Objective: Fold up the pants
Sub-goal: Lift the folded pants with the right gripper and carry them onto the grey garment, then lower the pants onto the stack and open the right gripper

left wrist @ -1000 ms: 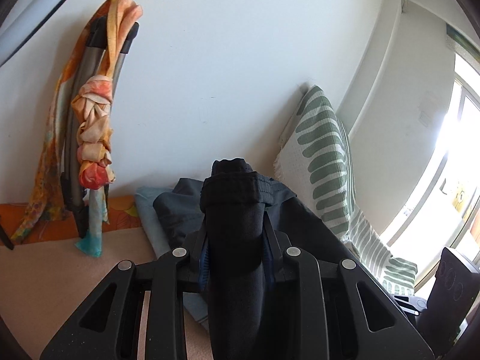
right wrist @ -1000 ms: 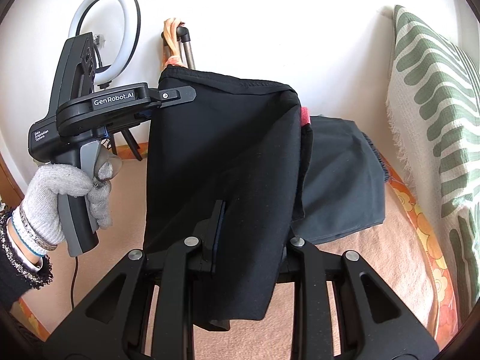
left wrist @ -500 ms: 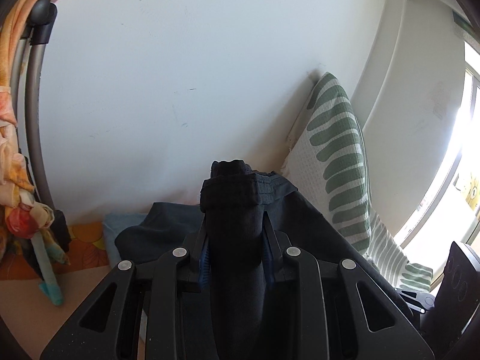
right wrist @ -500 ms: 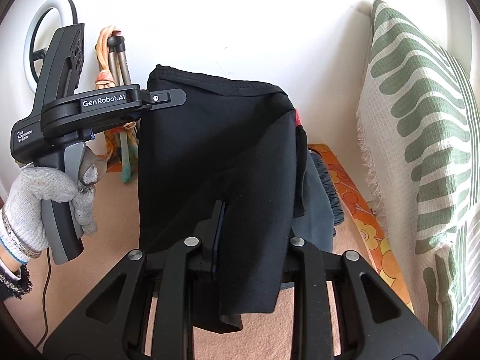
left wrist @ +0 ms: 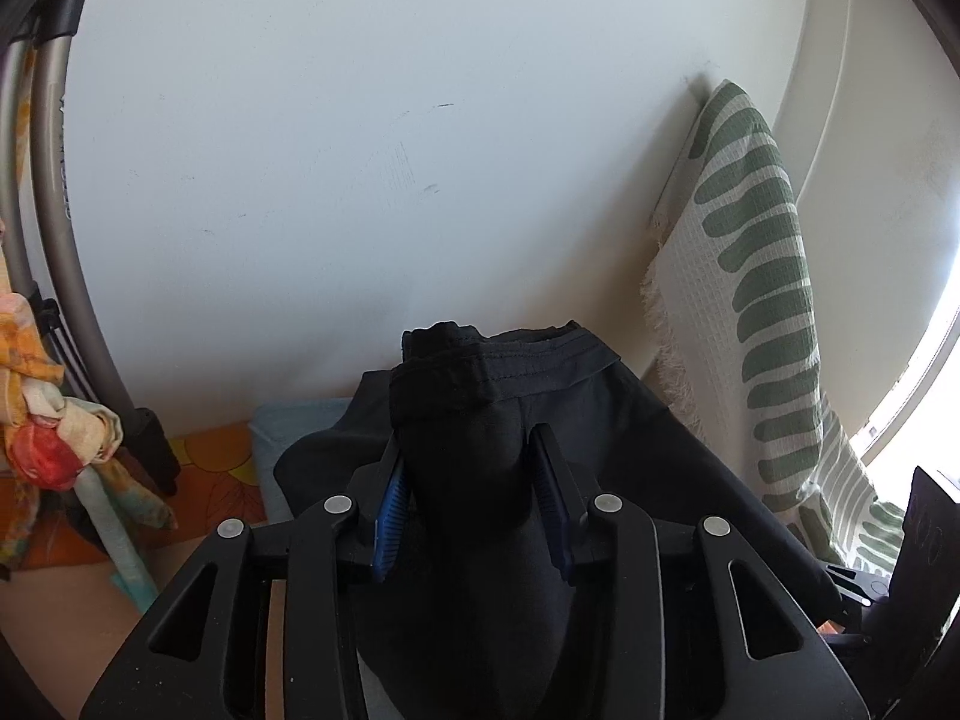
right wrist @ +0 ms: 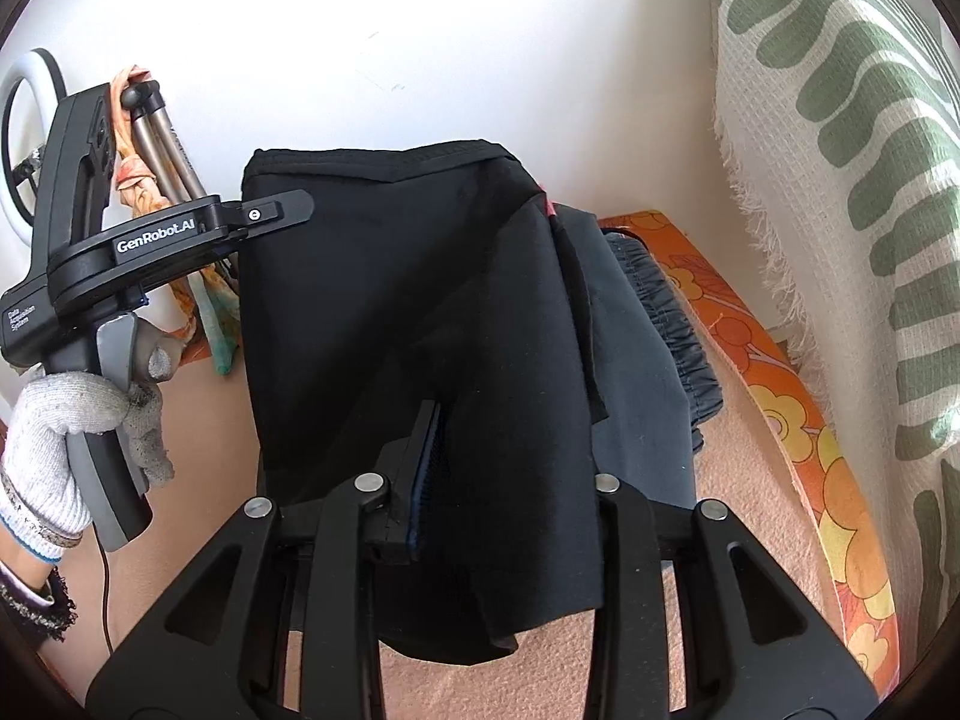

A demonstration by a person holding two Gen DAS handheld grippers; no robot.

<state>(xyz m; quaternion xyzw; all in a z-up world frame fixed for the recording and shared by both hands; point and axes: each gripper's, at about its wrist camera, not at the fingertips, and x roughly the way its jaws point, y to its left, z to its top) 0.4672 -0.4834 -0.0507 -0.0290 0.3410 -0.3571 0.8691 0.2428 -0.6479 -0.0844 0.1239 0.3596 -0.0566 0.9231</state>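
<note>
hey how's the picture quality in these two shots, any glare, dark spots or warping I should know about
Left wrist view: the window at right is blown out white, and the black pants in the left gripper lose nearly all fold detail. Right wrist view: evenly lit, but the wall is near-overexposed and the pillow bends with fisheye distortion. Both views look sharp.

The black pants [right wrist: 420, 324] hang in the middle, pinched by the right gripper [right wrist: 480, 468] at the bottom and the left gripper [right wrist: 288, 213] at left.
</note>
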